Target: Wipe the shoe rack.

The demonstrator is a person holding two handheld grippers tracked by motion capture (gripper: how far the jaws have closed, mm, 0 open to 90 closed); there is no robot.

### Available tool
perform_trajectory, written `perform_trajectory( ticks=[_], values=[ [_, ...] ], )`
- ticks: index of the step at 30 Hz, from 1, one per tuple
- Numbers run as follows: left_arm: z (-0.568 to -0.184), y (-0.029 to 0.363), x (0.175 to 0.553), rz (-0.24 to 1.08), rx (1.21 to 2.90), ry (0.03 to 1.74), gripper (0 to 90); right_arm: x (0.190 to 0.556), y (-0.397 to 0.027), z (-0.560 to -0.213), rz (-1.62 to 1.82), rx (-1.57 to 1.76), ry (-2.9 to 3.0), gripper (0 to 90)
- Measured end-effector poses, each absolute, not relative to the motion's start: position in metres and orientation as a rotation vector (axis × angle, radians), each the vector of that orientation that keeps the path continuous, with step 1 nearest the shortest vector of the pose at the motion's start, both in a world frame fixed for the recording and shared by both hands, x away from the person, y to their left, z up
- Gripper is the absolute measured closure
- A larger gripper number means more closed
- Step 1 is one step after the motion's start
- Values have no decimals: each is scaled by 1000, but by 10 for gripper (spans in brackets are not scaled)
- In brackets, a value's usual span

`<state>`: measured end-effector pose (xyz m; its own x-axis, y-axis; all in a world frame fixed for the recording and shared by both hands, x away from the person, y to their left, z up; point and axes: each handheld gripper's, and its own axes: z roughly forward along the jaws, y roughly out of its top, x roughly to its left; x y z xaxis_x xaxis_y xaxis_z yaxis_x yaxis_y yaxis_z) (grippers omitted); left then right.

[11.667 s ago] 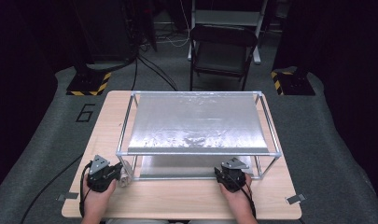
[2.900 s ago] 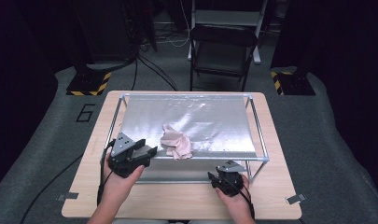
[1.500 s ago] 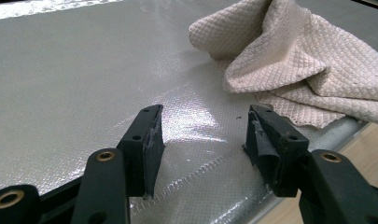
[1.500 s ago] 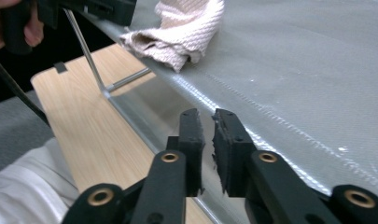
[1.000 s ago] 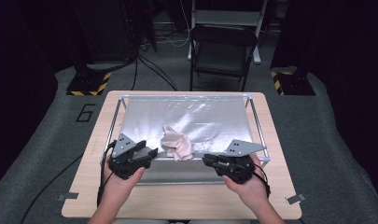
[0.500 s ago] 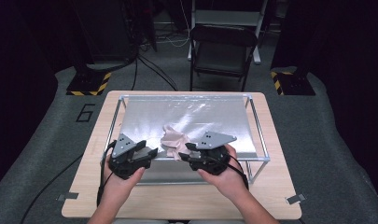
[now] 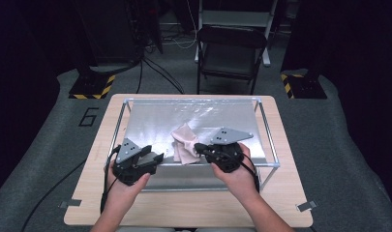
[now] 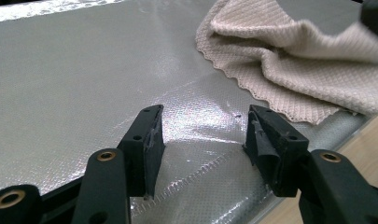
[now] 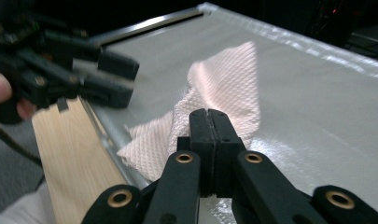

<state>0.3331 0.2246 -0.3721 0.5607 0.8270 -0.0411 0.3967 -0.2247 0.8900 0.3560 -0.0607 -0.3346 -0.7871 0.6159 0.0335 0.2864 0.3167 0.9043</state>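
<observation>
The right gripper [image 9: 209,122], jaws pressed together with nothing visibly between them, points at a crumpled pinkish cloth [image 9: 224,88] on the silver sheet [image 9: 317,102], the left gripper [image 9: 84,79] beyond

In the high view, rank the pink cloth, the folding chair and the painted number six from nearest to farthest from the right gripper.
From the right gripper:
1. Pink cloth, right at its tips on the silver sheet.
2. Number six, on the floor off the table's left side.
3. Folding chair, beyond the table's far edge.
</observation>
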Motion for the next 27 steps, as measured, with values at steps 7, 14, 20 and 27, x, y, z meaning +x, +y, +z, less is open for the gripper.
perform_trajectory(
  ticks=[7, 14, 20, 27],
  values=[
    [-372, 224, 333, 559, 1834, 1004, 460, 357, -72, -333, 1449, 842, 2329, 812],
    [-372, 225, 333, 563, 1835, 1000, 460, 364, -54, -339, 1397, 816, 2309, 551],
    [-372, 225, 333, 561, 1835, 998, 462, 371, -38, -343, 1349, 815, 2319, 493],
    [-372, 225, 333, 559, 1836, 998, 464, 378, -26, -350, 1220, 836, 2364, 460]
  ],
)
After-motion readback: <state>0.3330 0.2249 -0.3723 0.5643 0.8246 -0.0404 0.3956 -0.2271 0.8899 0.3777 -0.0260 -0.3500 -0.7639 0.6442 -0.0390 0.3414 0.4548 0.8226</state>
